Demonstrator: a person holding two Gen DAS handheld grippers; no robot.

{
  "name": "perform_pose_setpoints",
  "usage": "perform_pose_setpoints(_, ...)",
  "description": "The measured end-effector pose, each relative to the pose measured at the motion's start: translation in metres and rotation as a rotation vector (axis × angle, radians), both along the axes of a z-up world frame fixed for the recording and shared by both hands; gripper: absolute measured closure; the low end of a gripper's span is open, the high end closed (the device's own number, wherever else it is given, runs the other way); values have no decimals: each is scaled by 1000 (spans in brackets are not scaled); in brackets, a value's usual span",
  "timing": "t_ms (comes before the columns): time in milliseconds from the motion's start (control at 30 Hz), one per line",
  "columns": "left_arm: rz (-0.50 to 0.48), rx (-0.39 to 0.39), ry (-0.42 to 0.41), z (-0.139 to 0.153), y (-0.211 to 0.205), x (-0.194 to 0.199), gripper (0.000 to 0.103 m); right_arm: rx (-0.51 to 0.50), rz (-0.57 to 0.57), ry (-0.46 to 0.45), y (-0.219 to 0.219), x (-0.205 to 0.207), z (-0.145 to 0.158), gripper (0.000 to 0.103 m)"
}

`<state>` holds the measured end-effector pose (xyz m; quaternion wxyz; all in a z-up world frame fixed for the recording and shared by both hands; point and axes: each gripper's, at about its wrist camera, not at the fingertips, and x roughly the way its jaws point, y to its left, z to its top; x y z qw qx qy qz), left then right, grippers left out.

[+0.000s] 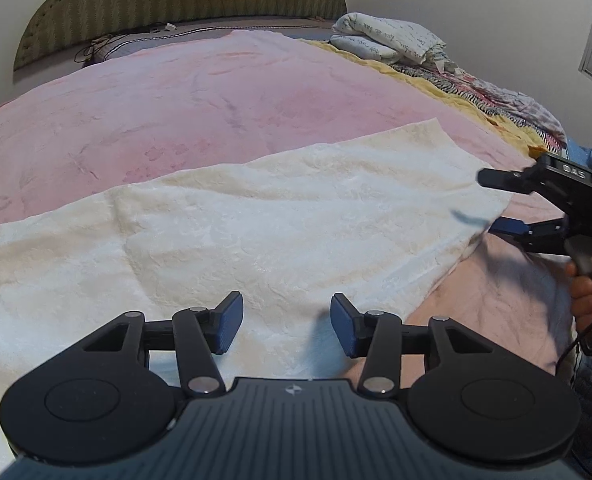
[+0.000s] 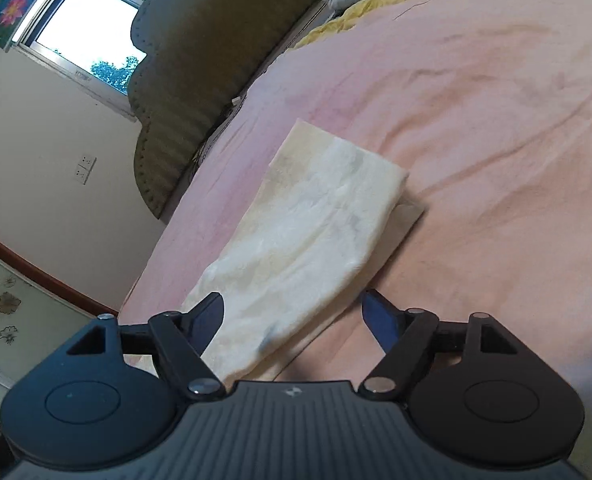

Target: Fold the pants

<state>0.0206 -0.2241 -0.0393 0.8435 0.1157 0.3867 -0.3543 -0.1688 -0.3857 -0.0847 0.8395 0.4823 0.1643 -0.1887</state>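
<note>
Cream-white textured pants lie flat across the pink bedspread. In the right wrist view the pants run as a long folded strip away from me. My left gripper is open and empty, hovering low over the pants' near edge. My right gripper is open, its jaws to either side of the strip's near end without closing on it. In the left wrist view the right gripper sits at the pants' right end, held by a hand.
A green padded headboard stands at the far end. Folded white bedding, a yellow blanket and patterned clothes lie along the bed's far right side. A window and wall sockets are on the wall beside the bed.
</note>
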Motion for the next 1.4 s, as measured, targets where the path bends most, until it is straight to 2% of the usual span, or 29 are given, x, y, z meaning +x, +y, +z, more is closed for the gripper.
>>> perform_pose_setpoints(100, 35, -38, 34, 6, 2, 7, 42, -19, -61, -21, -11, 14, -1, 28)
perform_pose_setpoints(267, 52, -124, 190, 12, -9, 32, 36, 4, -243, -97, -34, 21, -6, 28)
perform_pose_setpoints(333, 70, -112, 203, 9, -20, 40, 34, 28, -252, -127, -41, 24, -8, 28)
perform_pose_setpoints(367, 89, -89, 197, 6, -26, 43, 34, 34, -255, -120, -45, 26, -9, 37)
perform_pose_setpoints(400, 96, -54, 186, 0, -33, 45, 34, 48, -256, -108, -48, 28, -12, 55)
perform_pose_setpoints(433, 93, -22, 182, -5, -39, 47, 34, 64, -249, -108, -51, 28, -14, 64)
perform_pose_setpoints(467, 96, 1, 174, -9, -42, 46, 34, 88, -250, -111, -55, 27, -19, 78)
perform_pose_setpoints(567, 79, -25, 136, -6, -39, 41, 34, 96, -246, -121, -57, 24, -21, 82)
perform_pose_setpoints(633, 100, -88, 144, 1, -28, 45, 34, 12, -203, -111, -48, 28, -6, 83)
perform_pose_setpoints(733, 169, -291, 214, 12, -1, 60, 33, -230, -61, -49, -17, 50, 35, 83)
perform_pose_setpoints(800, 203, -475, 335, 13, 19, 72, 31, -448, 69, 33, 17, 72, 60, 83)
perform_pose_setpoints(833, 208, -557, 400, 10, 27, 78, 26, -602, 152, 96, 46, 86, 71, 83)
perform_pose_setpoints(867, 213, -636, 471, 6, 32, 83, 20, -709, 215, 139, 67, 96, 75, 83)
perform_pose_setpoints(933, 225, -746, 586, -4, 36, 90, 12, -922, 356, 238, 116, 119, 71, 83)
perform_pose_setpoints(967, 232, -789, 639, -10, 36, 93, 11, -980, 401, 264, 131, 125, 66, 83)
perform_pose_setpoints(1033, 233, -827, 714, -19, 30, 97, 10, -1048, 473, 288, 155, 135, 55, 83)
perform_pose_setpoints(1100, 256, -839, 752, -26, 24, 99, 10, -1060, 503, 291, 168, 140, 49, 83)
perform_pose_setpoints(1200, 288, -819, 764, -34, 16, 106, 10, -1106, 513, 288, 181, 139, 48, 83)
perform_pose_setpoints(1333, 328, -796, 787, -42, 19, 112, 11, -1108, 504, 256, 186, 133, 57, 83)
perform_pose_setpoints(1400, 334, -796, 783, -43, 25, 117, 24, -1099, 499, 239, 187, 133, 61, 83)
